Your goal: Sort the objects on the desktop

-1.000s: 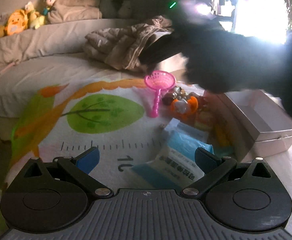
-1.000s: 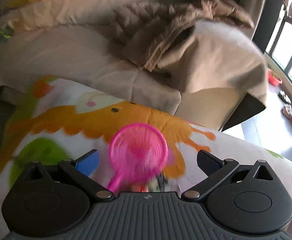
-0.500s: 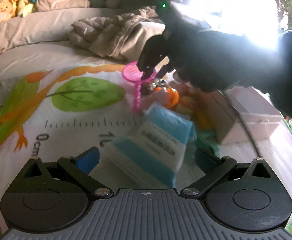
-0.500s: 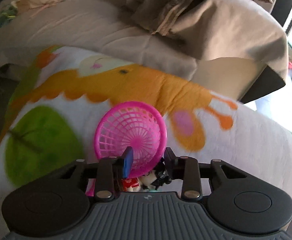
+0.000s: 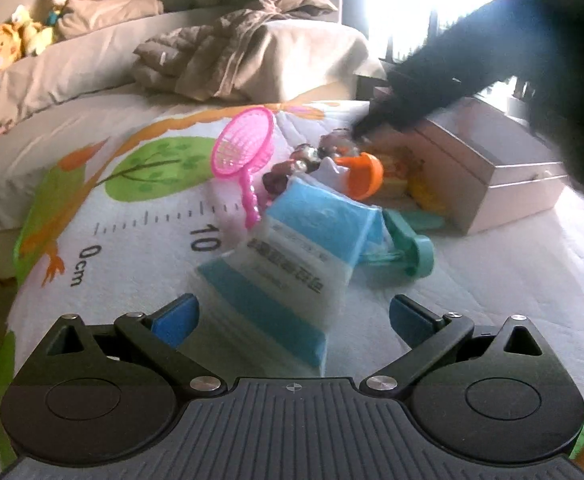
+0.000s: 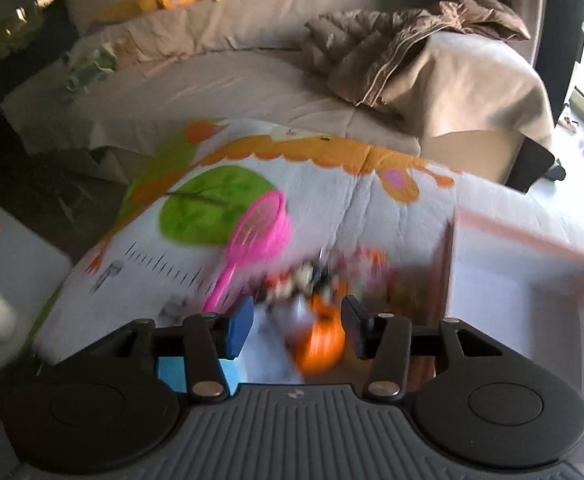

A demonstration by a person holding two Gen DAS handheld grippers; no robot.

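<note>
A blue and white tissue pack [image 5: 292, 252] lies on the printed mat just ahead of my open left gripper [image 5: 290, 316], which holds nothing. Beyond it lie a pink toy net [image 5: 244, 148], an orange cup toy [image 5: 362, 170], small figures [image 5: 304, 156], yellow toys and a teal toy [image 5: 408, 240]. My right gripper [image 6: 294, 330] is partly open above the blurred pile, over the orange toy [image 6: 322, 346] and figures [image 6: 304, 276], holding nothing. The pink net [image 6: 258, 232] lies to its left. In the left wrist view the right gripper appears as a dark shape [image 5: 376, 116] over the toys.
A white open box [image 5: 488, 160] stands right of the pile; it shows at the right in the right wrist view [image 6: 504, 288]. A bed with a crumpled brown jacket [image 5: 228, 56] and plush toys [image 5: 0, 46] lies behind the mat. A window glares at the upper right.
My right gripper has opened from nearly shut and pulled back from the pink net toward the toy pile. My left gripper has backed away slightly from the tissue pack.
</note>
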